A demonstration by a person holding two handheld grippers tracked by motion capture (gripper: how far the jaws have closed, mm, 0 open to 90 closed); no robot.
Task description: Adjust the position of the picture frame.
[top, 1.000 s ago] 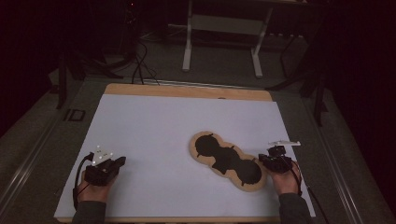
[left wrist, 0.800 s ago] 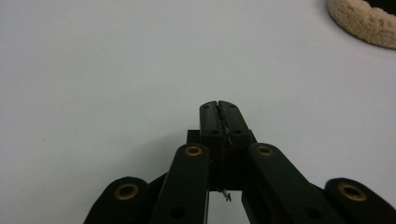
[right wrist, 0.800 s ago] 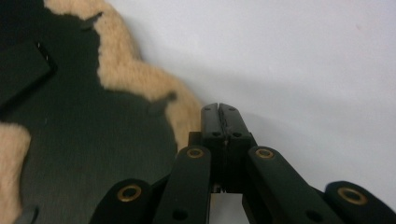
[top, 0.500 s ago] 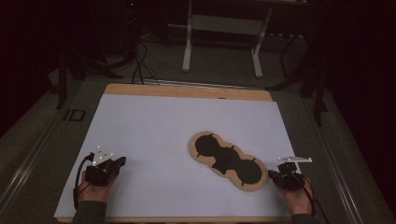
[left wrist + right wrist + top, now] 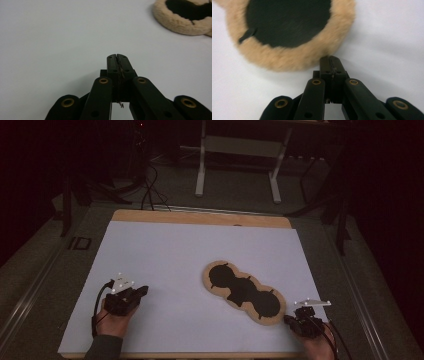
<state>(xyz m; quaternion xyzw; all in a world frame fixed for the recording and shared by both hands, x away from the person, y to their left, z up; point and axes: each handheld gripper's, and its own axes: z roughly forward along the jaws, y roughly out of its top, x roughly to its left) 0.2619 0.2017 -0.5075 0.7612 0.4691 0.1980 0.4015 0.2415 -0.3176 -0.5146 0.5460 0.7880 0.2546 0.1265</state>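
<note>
The person's left hand (image 5: pixel 114 322) is coming in from the bottom edge of the high view, wrapping around the body of the black two-jaw left gripper (image 5: pixel 141 291), which is pointing forward and slightly toward the middle. A grey three-cornered plate is sitting on top of it and a black cable is looping back along the wrist. In the left gripper view its jaws are pressing flat together with nothing between them (image 5: pixel 117 57). The right hand (image 5: pixel 317 345) is gripping the matching black right gripper (image 5: pixel 287 319), which is pointing toward the left. Its jaws are also meeting tip to tip, holding nothing (image 5: pixel 330 58).
</note>
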